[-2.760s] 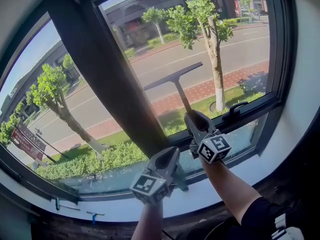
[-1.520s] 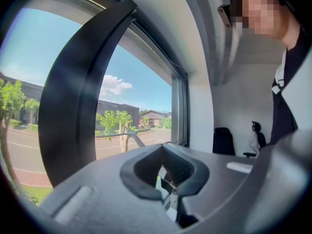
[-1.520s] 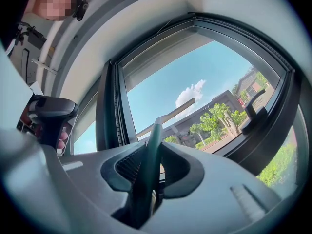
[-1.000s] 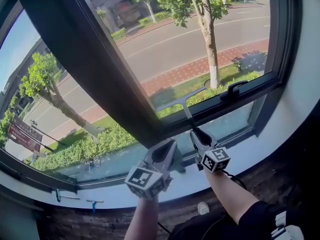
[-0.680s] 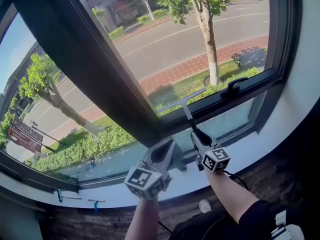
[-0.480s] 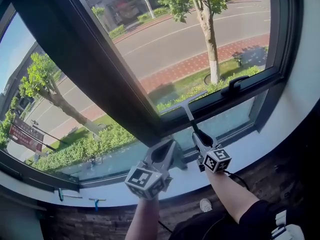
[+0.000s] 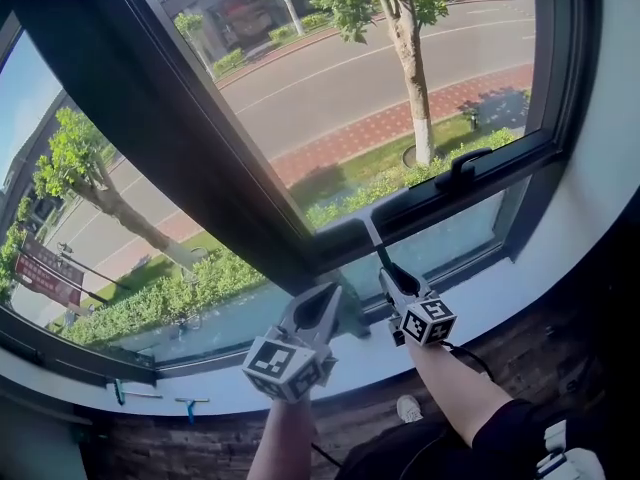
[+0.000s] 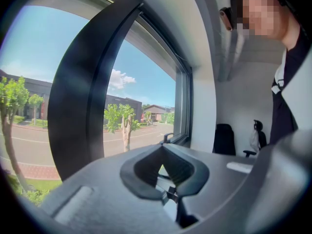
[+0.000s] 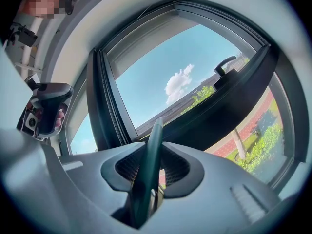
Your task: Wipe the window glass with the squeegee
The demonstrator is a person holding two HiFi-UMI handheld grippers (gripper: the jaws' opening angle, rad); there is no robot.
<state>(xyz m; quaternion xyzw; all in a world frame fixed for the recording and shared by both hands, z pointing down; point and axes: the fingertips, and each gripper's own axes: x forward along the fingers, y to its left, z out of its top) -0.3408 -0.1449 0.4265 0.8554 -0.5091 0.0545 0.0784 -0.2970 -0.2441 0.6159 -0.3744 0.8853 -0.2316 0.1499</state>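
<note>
Head view first: my right gripper [image 7: 388, 273] sits low in front of the window. The squeegee [image 7: 372, 238] handle rises from its jaws to the dark bottom rail [image 7: 440, 203] of the upper pane. The blade lies across that rail, at the foot of the window glass [image 7: 340, 98], and I can hardly pick it out against the dark metal. My left gripper [image 7: 322, 303] hangs just beside it, to the left, over the white sill [image 7: 520, 283], touching nothing. A window handle [image 7: 462, 166] sits on the rail to the right of the squeegee.

Left gripper view: the jaws meet at their tips, and the hollow between the pads holds nothing. Past them I see the thick dark mullion [image 8: 83, 91] and a street with trees.

Right gripper view: the jaws are clamped tight on the squeegee's dark handle, which runs up between them towards the rail. The left gripper shows at the far left.
</note>
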